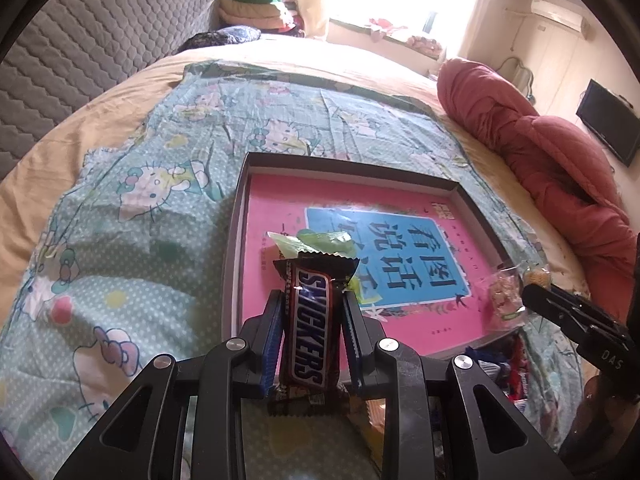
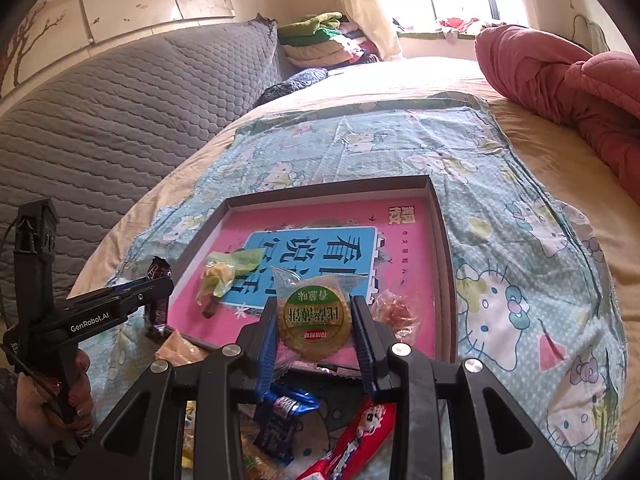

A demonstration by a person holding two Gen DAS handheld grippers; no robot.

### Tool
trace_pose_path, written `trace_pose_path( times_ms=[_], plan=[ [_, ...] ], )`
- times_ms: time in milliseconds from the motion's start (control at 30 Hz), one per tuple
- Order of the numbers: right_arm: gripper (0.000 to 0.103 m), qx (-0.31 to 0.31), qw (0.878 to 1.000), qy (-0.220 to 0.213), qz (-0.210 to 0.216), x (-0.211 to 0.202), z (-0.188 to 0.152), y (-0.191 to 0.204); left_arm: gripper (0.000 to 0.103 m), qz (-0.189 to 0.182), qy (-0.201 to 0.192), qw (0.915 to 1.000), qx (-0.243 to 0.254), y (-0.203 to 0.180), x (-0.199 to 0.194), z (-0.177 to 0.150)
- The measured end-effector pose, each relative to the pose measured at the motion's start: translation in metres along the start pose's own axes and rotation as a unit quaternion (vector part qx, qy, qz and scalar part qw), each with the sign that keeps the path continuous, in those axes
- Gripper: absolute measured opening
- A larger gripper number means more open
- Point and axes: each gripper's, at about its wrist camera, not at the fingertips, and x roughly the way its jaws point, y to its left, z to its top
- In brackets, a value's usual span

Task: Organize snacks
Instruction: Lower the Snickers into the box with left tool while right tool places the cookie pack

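L gripper (image 1: 308, 320) is clamped on a Snickers bar (image 1: 307, 332), pads on its two long sides, bar pointing out ahead, just short of the near-left corner of the shallow box (image 1: 236, 240) w/ the pink book cover as its floor. R gripper (image 2: 314, 320) is nipped on a round biscuit in clear wrap (image 2: 314, 320), pads on opposite edges, hovering over the box's near edge.

Handling, as I judge it: Snickers is light, fairly stiff, foil slick, so a mid-length side grip is right; squeezing harder would only dent it. Biscuit looks brittle, wrap slippery and loose; hold the disc's rim itself, not the film, w/ gentle pressure.

Already in the box: a green-wrapped candy (image 2: 224, 276) towards its left, a clear-wrapped snack (image 2: 396, 312) at its near-right. More packets, incl. a blue packet (image 2: 280, 420), lie outside, nearer than the box.
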Motion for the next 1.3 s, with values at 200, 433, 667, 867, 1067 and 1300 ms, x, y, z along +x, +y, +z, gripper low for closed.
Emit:
trace_pose_path(
  times_ms=[200,433,667,867,1067,1300],
  plan=[
    [0.035,0.002,1.0,0.007,-0.001,0.009,0.001,-0.003,0.029,0.005,0.01,0.9999,-0.001,0.005,0.013,0.0],
    [0.035,-0.003,1.0,0.016,-0.002,0.021,0.002,-0.003,0.029,0.007,0.01,0.9999,0.005,0.006,0.024,0.002],
    [0.035,-0.001,1.0,0.03,0.0,0.032,0.0,-0.006,0.029,0.006,0.021,0.9997,0.008,0.005,0.035,0.001],
    [0.035,0.001,0.999,0.044,0.001,0.038,-0.003,-0.006,0.029,-0.005,0.029,0.9994,0.017,-0.002,0.037,-0.002],
    [0.035,-0.003,0.999,0.046,-0.005,0.041,-0.004,-0.006,0.029,-0.016,0.038,0.9989,0.025,-0.007,0.039,-0.005],
    [0.035,-0.01,0.999,0.041,-0.029,0.042,-0.001,-0.008,0.029,-0.021,0.042,0.9984,0.033,-0.013,0.039,-0.007]
  ],
)
